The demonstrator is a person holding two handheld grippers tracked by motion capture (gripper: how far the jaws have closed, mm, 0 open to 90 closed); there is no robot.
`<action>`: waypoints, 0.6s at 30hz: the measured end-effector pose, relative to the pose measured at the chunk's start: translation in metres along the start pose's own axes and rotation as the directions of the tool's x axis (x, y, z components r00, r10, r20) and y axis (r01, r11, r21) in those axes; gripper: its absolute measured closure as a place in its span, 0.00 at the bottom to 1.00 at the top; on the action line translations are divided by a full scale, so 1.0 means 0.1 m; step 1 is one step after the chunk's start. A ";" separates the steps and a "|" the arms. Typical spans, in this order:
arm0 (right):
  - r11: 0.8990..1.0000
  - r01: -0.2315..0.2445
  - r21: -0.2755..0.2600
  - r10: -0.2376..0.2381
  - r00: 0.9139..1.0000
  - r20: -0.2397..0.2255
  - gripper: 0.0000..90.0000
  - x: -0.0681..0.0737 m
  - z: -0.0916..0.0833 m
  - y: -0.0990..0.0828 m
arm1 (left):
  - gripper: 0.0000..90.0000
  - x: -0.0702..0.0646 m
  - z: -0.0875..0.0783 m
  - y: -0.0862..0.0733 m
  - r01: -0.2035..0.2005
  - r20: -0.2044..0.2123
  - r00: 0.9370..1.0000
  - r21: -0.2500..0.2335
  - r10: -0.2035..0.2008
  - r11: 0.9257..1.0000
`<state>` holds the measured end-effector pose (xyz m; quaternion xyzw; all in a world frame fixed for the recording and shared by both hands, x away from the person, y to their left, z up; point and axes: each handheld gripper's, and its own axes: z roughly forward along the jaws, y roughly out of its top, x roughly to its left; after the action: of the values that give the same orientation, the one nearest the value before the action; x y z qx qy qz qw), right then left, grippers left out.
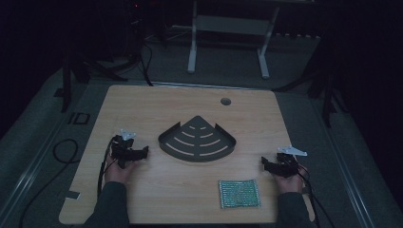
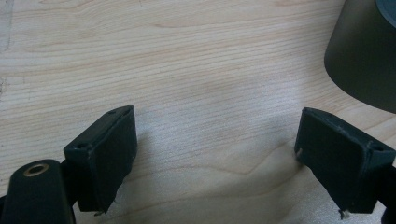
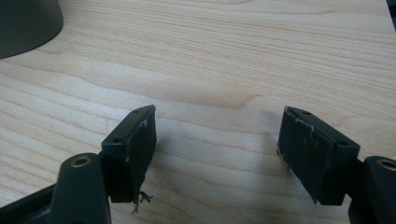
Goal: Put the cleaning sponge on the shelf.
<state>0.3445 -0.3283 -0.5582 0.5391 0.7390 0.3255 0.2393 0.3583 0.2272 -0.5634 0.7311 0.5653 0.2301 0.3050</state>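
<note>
Jaws of the left hand-held gripper (image 2: 215, 158) stand wide apart, released, with bare wood grain between them and nothing grasped. The right hand-held gripper (image 3: 217, 154) is equally spread and empty over the tabletop (image 1: 142, 104). In the high view the left hand-held gripper sits at centre left of the frame and the right at lower right, each in a hand. Between them lies a dark fan-shaped tray (image 1: 197, 140), and a green patterned mat (image 1: 239, 193) sits at lower centre-right. Each gripper view catches just a dark edge of the tray in an upper corner.
</note>
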 end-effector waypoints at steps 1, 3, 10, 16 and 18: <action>1.000 0.003 0.002 -0.003 1.000 -0.004 0.28 0.00 0.00 0.00 | 0.15 0.00 0.00 0.00 0.000 0.000 1.000 0.000 0.000 1.000; 1.000 0.004 0.004 -0.004 1.000 -0.006 0.28 0.00 0.01 0.01 | 0.15 0.00 0.00 0.00 0.000 0.001 1.000 0.001 0.000 1.000; 1.000 -0.027 -0.015 0.026 0.998 -0.049 0.39 -0.03 -0.09 0.04 | 0.14 0.00 0.00 0.00 0.000 0.000 1.000 0.001 0.000 1.000; 0.999 0.023 -0.047 -0.028 0.994 -0.106 0.66 -0.02 -0.32 0.12 | 0.14 0.00 0.00 0.00 0.000 0.000 1.000 0.000 0.000 1.000; 0.998 0.045 -0.046 -0.051 0.991 -0.124 0.76 0.01 -0.38 0.13 | 0.14 0.00 0.00 0.00 0.000 0.000 1.000 0.000 0.000 1.000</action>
<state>0.3256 -0.3337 -0.5228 0.4945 0.7582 0.3685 0.2117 0.3583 0.2271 -0.5634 0.7311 0.5654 0.2300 0.3048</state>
